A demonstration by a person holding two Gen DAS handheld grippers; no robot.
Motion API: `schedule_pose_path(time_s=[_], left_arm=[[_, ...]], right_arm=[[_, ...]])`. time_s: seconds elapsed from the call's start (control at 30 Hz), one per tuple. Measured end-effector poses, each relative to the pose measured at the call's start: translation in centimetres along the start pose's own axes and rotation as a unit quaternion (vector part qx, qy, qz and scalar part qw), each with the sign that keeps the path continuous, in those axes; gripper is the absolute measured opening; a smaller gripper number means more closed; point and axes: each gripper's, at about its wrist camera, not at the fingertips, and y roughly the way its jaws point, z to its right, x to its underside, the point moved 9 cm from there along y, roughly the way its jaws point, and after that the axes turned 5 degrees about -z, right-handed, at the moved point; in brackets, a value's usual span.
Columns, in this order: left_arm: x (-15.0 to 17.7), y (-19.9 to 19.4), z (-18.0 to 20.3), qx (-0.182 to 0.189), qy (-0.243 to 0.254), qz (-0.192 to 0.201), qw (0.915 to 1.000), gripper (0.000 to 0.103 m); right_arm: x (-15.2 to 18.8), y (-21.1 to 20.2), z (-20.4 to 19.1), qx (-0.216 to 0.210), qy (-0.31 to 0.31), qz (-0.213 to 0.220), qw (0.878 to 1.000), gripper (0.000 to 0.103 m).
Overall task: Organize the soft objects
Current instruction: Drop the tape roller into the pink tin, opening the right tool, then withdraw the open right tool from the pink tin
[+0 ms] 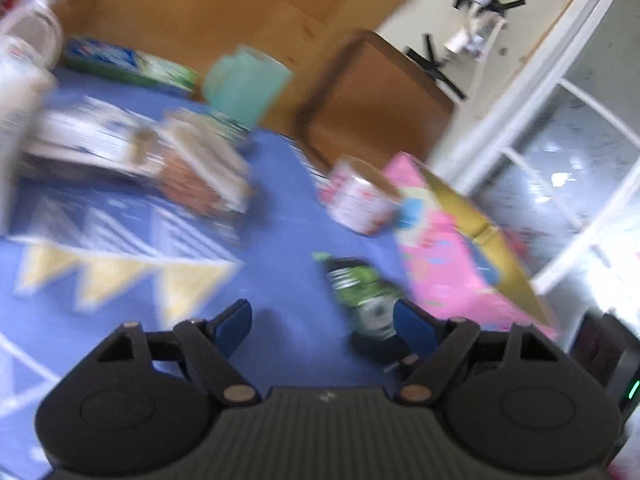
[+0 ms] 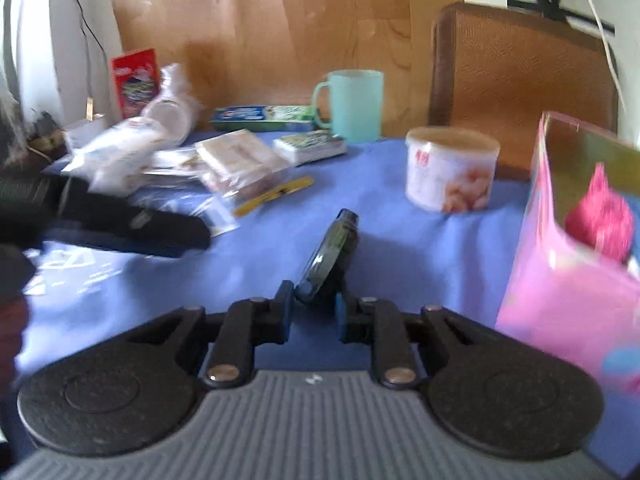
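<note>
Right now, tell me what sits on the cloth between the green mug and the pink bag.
A white tub stands between the green mug and the pink bag, clearest in the right wrist view.

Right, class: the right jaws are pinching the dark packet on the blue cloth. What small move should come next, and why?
Probably lift the dark packet clear of the blue cloth: the right gripper pinches its near end, and the open pink bag stands just to its right.
</note>
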Motion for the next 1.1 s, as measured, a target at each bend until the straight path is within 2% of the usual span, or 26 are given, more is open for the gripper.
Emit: schedule_pose_path(time_s=[0.07,0.27,0.37,0.5,0.63,0.73,0.87,0.97,1.07,1.1], left_arm=[[0.0,1.1,1.2,0.012,0.000,-0.013,0.9998,0.079],[0.6,4.6,4.7,0.024,0.021,-0.053,0.9981,0.067],[0.5,5.0,6.4,0.017,0.045,-0.049,0.9976,0.064],[-0.4,4.3,9.7,0.028,0.080,-0.034,0.9958,0.063],[-2.0,3.8,14.5,0.047,0.137,-0.009,0.9894,0.063],[-2.6,5.0,17.9,0.064,0.172,-0.007,0.9830,0.063],[-2.1,8.4,21.0,0.080,0.205,-0.021,0.9753,0.064],[-1.6,10.8,21.8,0.074,0.216,-0.028,0.9733,0.066],[-1.4,11.9,21.4,0.048,0.216,-0.027,0.9749,0.066],[-1.4,11.8,21.1,0.050,0.210,-0.029,0.9761,0.066]], right_arm=[[0.5,-0.7,-0.4,0.003,-0.007,0.009,1.000,0.023],[0.9,-2.6,-1.6,0.029,-0.046,0.045,0.998,0.022],[0.5,-3.8,-1.1,0.060,-0.056,0.072,0.994,0.022],[-0.4,-6.5,-0.3,0.090,-0.056,0.120,0.987,0.022],[-1.7,-9.4,1.3,0.132,-0.054,0.176,0.974,0.022],[-2.1,-11.1,3.2,0.172,-0.043,0.200,0.964,0.022],[-1.6,-11.5,6.9,0.211,-0.011,0.189,0.959,0.022],[-1.3,-10.7,10.0,0.235,0.026,0.167,0.957,0.024],[-1.2,-10.5,12.3,0.244,0.076,0.164,0.953,0.041],[-1.2,-10.7,12.7,0.248,0.086,0.166,0.951,0.042]])
